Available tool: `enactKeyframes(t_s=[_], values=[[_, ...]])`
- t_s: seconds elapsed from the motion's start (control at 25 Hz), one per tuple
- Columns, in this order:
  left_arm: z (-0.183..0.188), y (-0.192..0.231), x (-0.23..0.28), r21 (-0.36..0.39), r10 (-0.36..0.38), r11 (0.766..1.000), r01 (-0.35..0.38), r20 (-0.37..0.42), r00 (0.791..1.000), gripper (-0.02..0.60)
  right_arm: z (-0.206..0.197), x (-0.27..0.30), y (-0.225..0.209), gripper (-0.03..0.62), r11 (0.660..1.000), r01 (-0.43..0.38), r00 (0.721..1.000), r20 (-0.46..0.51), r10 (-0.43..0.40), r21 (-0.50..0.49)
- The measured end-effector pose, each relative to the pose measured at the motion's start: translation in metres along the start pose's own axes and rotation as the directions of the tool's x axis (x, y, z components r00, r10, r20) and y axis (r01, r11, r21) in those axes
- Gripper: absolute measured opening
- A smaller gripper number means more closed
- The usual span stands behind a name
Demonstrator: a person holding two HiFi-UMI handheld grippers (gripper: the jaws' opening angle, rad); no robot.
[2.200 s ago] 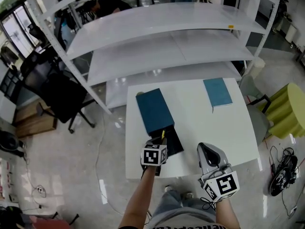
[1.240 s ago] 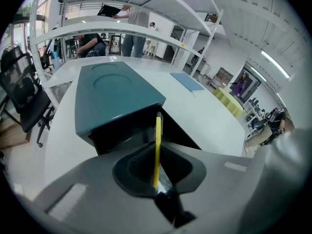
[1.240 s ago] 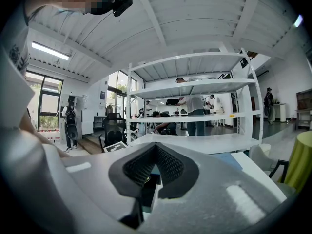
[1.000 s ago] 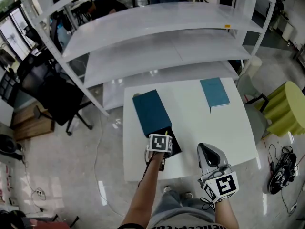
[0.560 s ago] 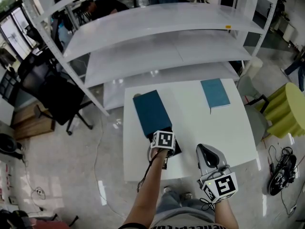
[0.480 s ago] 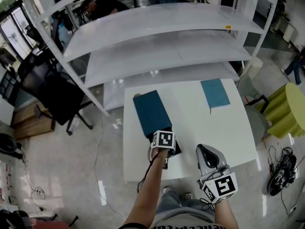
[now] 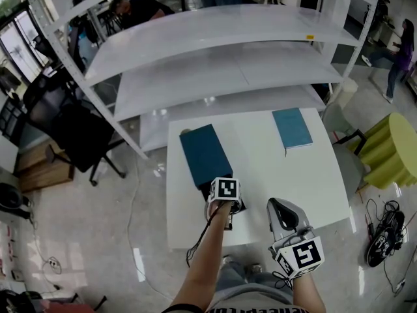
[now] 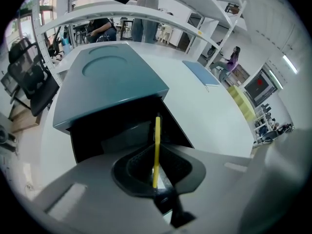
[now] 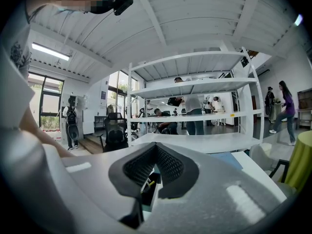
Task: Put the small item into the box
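A thin yellow item (image 8: 157, 138) is pinched in the closed left gripper (image 8: 155, 179), its tip at the open mouth of the teal box (image 7: 203, 154). The right gripper (image 9: 155, 152) is held closed and empty. The box is laid on a white table (image 7: 273, 175) before white shelves (image 7: 221, 64).

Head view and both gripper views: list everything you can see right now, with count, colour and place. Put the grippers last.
table: one, white, in front of the person
box: one, teal with a black open end, on the table's left part
yellow strip: one, thin, upright at the box's open end, held between the left jaws
notebook: one, teal, flat on the table's far right
shelving rack: one, white, behind the table
office chair: one, black, on the floor at left
round seat: one, yellow-green, at right
left gripper: grey, at the box's open end, shut on the strip
right gripper: grey, near the table's front edge, shut, empty
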State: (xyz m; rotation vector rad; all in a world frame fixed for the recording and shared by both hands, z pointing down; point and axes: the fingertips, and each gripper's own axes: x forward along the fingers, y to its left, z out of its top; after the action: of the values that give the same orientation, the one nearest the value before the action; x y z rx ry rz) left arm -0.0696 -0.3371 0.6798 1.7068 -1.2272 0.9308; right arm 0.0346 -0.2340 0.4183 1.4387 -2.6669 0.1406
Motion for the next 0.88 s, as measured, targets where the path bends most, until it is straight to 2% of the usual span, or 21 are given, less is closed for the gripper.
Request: enactKeyframes(t_s=[0.36, 0.52, 0.68, 0.8, 0.88], values=[[-0.002, 0.000, 0.004, 0.025, 0.033, 0.999, -0.033, -0.004, 0.999, 0.046, -0.002, -0.002, -0.005, 0.002, 1.000, 0.009, 1.000, 0.000, -0.009, 0.001], [-0.002, -0.006, 0.004, 0.032, 0.014, 0.999, -0.014, 0.016, 1.000, 0.077, -0.002, -0.003, -0.005, 0.002, 1.000, 0.005, 1.000, 0.002, -0.005, 0.002], [-0.002, -0.008, 0.002, 0.002, -0.013, 1.000, 0.013, 0.031, 0.999, 0.100, -0.001, -0.003, -0.005, 0.002, 1.000, 0.001, 1.000, 0.003, -0.001, 0.003], [-0.001, -0.005, -0.002, -0.001, 0.004, 1.000, -0.004, 0.060, 0.998, 0.121, 0.000, -0.005, -0.004, 0.002, 1.000, -0.003, 1.000, 0.005, 0.003, 0.003], [0.002, -0.002, -0.005, 0.000, 0.017, 1.000, -0.018, 0.086, 0.996, 0.104, 0.000, -0.006, -0.005, 0.002, 1.000, -0.005, 1.000, 0.006, 0.005, 0.006]])
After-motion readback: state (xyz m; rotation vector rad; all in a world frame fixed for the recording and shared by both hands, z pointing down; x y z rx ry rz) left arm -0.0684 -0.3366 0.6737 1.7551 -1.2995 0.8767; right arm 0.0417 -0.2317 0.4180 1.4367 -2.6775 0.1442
